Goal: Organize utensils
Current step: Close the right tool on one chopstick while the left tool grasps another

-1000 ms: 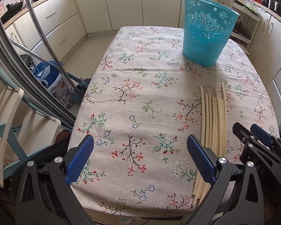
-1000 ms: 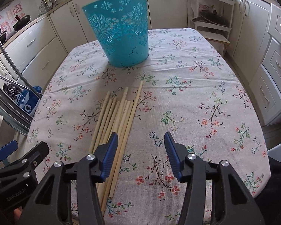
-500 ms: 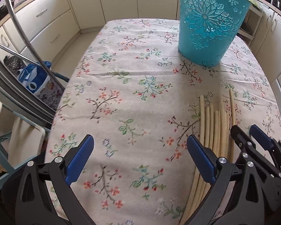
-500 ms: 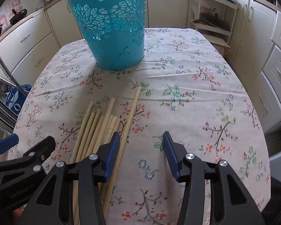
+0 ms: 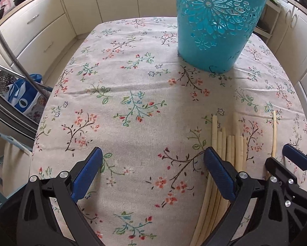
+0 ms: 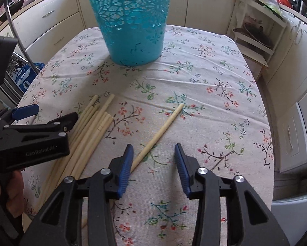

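Observation:
A bundle of several pale chopsticks lies on the floral tablecloth. One single chopstick lies apart, slanting right. Its near end rests just inside the left finger of my right gripper, which is open and low over the cloth with its pads pressing on nothing. My left gripper is wide open over bare cloth, its right finger above the bundle's left edge. A teal openwork basket stands upright at the table's far side.
Cream kitchen cabinets surround the table. A blue and white bag sits on the floor at the left by metal chair tubes. A white shelf rack stands at the far right. A hand holds the left gripper.
Both grippers have moved forward toward the basket and lower. One chopstick has swung away from the bundle to the right and now lies by the right gripper's left finger.

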`<act>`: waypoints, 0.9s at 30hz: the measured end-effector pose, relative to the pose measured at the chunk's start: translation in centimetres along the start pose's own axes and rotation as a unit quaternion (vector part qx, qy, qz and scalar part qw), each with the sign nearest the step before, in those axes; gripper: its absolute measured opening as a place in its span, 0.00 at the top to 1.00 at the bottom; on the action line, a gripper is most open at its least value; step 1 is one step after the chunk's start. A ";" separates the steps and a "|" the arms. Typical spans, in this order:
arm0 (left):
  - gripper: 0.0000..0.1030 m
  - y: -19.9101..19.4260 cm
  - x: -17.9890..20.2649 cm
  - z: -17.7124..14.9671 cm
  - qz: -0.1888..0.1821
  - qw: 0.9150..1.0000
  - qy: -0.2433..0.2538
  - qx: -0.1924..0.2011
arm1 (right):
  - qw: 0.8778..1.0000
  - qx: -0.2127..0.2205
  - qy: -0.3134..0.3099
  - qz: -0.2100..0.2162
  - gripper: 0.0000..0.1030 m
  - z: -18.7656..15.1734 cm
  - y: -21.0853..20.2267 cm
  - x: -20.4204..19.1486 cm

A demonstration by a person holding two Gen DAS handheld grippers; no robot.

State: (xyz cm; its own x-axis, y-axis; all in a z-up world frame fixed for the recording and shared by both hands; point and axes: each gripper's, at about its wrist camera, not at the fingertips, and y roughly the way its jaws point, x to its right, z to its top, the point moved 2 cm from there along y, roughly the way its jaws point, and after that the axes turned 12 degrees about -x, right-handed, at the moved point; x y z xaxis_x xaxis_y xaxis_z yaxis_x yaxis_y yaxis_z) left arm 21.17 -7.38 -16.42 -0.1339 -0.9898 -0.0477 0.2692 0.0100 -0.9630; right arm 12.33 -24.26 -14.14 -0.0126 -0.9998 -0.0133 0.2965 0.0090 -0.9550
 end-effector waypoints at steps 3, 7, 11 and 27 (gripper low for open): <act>0.07 -0.9 -0.4 0.0 -0.003 1.000 -0.011 0.013 | 1.000 0.000 0.016 0.014 0.53 0.1 0.0 0.3; 0.07 -0.8 0.1 0.0 -0.003 1.000 0.004 0.008 | 1.000 0.002 0.015 0.012 0.53 0.3 0.0 0.2; 0.07 -0.2 0.6 -0.2 -0.003 1.000 0.016 0.000 | 1.000 0.004 0.018 0.012 0.53 0.2 0.0 0.4; 0.07 -0.9 1.1 -0.8 -0.031 0.999 0.027 0.001 | 1.000 0.007 0.026 0.003 0.53 0.5 0.1 0.8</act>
State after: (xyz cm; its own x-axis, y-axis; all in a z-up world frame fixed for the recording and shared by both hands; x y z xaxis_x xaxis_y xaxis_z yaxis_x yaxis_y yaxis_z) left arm 20.05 -8.32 -15.85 -0.2016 -0.9795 -0.0015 0.2607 -0.0522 -0.9640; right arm 12.83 -25.08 -14.09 -0.0605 -0.9976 -0.0351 0.3100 0.0146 -0.9506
